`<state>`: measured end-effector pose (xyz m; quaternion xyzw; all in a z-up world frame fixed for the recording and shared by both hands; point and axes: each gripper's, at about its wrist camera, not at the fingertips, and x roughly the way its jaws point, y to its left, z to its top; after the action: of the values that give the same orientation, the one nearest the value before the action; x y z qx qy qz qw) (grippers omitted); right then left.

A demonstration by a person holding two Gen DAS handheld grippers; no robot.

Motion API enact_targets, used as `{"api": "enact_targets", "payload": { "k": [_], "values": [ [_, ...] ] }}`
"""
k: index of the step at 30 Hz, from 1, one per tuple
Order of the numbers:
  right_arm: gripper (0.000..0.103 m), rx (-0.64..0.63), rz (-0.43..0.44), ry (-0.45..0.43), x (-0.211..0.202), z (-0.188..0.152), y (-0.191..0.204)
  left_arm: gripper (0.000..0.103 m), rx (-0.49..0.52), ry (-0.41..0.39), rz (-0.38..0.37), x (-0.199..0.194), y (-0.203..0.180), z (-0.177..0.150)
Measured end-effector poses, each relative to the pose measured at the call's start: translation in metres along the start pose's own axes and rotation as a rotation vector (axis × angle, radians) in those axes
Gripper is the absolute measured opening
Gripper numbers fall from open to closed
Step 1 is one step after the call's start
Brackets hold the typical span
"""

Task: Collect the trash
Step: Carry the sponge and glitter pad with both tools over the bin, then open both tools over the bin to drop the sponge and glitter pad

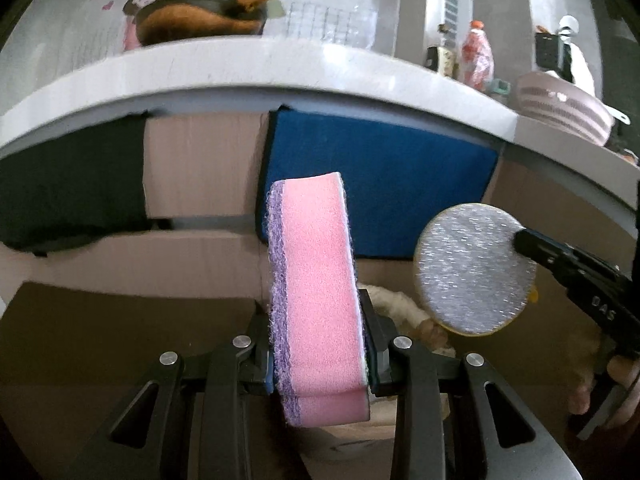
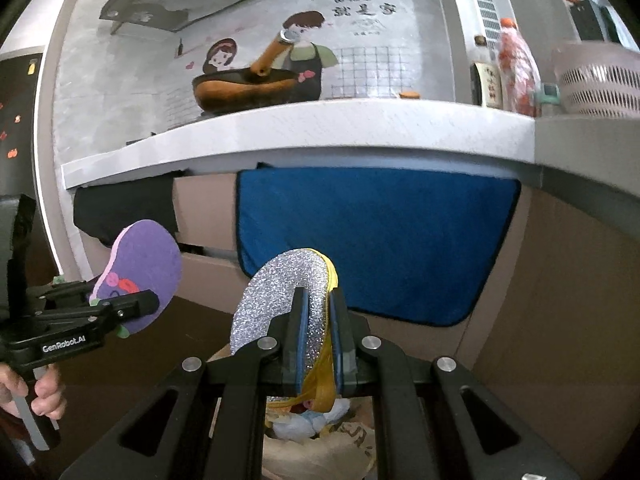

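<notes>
Pink sponge (image 1: 316, 292) is clamped edge-on in the left gripper (image 1: 320, 364), jaws pressed on both faces. Round silver scrub pad (image 2: 280, 300) is pinched thin in the right gripper (image 2: 318, 344). Both are judged light, soft and compressible; held over the trash box (image 2: 320, 452) below the table (image 2: 320, 128).

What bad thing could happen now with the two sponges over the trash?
1. The pink sponge sticks up far beyond the left hand-held gripper, so it might twist loose.
2. The right hand-held gripper pinches the silver scrubber bent, so it might spring aside when released and miss the trash below.
3. Both grippers are close and could bump.
</notes>
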<state>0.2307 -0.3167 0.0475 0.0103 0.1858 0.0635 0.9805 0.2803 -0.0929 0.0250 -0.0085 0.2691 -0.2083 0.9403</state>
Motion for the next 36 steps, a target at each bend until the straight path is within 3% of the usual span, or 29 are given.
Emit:
{"api": "enact_targets", "payload": {
  "k": [3, 6, 14, 20, 24, 29, 36],
  "values": [
    [0.01, 0.022, 0.001, 0.016, 0.008, -0.008, -0.006, 0.032, -0.026, 0.035, 0.0, 0.021, 0.007, -0.006],
    [0.01, 0.038, -0.003, 0.04, 0.019, -0.016, -0.012, 0.032, -0.052, 0.087, -0.045, 0.049, 0.009, -0.013],
    [0.01, 0.063, -0.056, 0.091, 0.045, -0.028, -0.032, 0.032, -0.129, 0.316, -0.137, 0.151, 0.004, -0.044],
    [0.01, 0.057, -0.095, 0.152, 0.069, -0.039, -0.043, 0.032, -0.138, 0.414, -0.171, 0.185, -0.001, -0.062],
    [0.01, 0.048, -0.097, 0.186, 0.083, -0.048, -0.043, 0.033, -0.117, 0.396, -0.215, 0.176, -0.001, -0.068],
    [0.01, 0.052, -0.077, 0.22, 0.103, -0.059, -0.037, 0.047, -0.081, 0.348, -0.251, 0.155, 0.002, -0.063],
    [0.01, 0.081, -0.036, 0.282, 0.135, -0.074, -0.026, 0.052, -0.096, 0.253, -0.175, 0.128, 0.017, -0.043]
  ]
}}
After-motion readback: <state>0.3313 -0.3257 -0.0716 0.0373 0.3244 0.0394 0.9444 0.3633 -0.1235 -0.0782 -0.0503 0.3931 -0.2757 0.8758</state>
